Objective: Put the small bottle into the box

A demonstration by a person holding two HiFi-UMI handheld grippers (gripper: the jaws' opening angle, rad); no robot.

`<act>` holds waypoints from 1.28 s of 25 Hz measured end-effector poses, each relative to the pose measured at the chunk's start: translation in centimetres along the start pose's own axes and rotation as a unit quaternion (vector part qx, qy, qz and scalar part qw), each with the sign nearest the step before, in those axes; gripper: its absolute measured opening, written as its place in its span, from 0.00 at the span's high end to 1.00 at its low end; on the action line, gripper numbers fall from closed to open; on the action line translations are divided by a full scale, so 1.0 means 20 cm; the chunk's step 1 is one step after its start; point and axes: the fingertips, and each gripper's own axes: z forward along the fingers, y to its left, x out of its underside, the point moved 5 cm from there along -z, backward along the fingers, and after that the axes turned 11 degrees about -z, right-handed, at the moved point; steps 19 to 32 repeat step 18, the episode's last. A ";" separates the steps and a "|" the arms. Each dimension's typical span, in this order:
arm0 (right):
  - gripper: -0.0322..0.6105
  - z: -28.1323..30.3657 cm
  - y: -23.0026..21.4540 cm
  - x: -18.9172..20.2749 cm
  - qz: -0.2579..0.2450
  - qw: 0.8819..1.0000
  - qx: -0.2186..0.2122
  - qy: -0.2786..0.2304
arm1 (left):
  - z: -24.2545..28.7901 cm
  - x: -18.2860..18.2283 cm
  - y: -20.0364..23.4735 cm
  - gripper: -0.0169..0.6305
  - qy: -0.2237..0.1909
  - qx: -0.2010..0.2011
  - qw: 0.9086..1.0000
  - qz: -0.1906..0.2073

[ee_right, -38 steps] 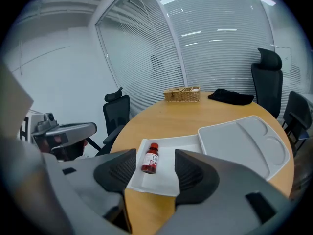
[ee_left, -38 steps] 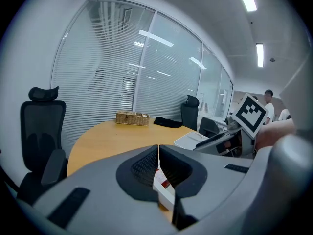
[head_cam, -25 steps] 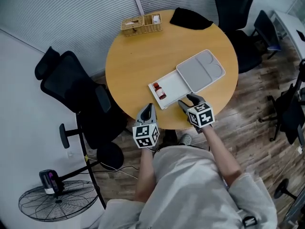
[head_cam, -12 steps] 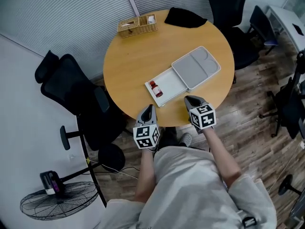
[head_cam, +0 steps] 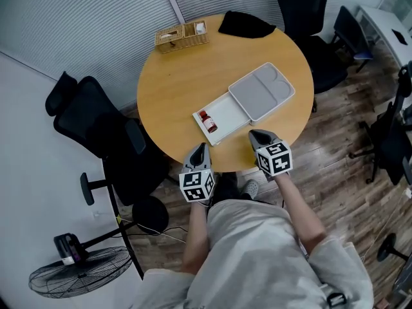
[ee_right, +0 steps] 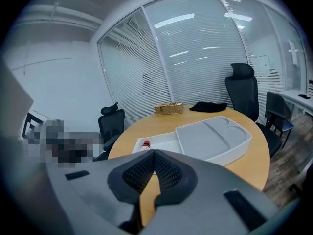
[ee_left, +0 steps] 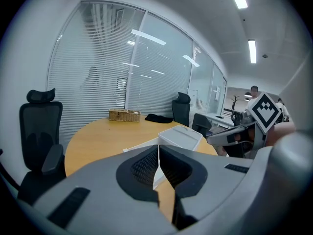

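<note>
Centre frame: bottle (head_cam: 207, 121) lies inside box (head_cam: 225, 110), lid (head_cam: 261, 91) offset upper right. Left gripper (head_cam: 199, 148) jaws together, empty; right gripper (head_cam: 256, 136) jaws just closed, empty. Risk: closing the lid carelessly could jam the bottle.

In the right gripper view the small bottle (ee_right: 145, 144) shows only its red cap and shoulder. The rest sits behind the closed jaws of the right gripper (ee_right: 154, 152), which also cover the near end of the box (ee_right: 164, 139). In the left gripper view the bottle is hidden altogether behind the left gripper (ee_left: 158, 150). From the head view the bottle's label is too small to read, and so are the contents of the basket (head_cam: 181, 36) at the far left. The black item (head_cam: 246, 24) at the far edge can't be identified. On the right, a dark chair (head_cam: 393, 147) is cut off by the picture's edge.
</note>
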 end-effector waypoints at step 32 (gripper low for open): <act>0.92 0.07 0.04 -0.06 -0.013 1.000 -0.017 -0.008 | 0.00 -0.04 0.02 0.93 0.001 0.000 1.000 0.013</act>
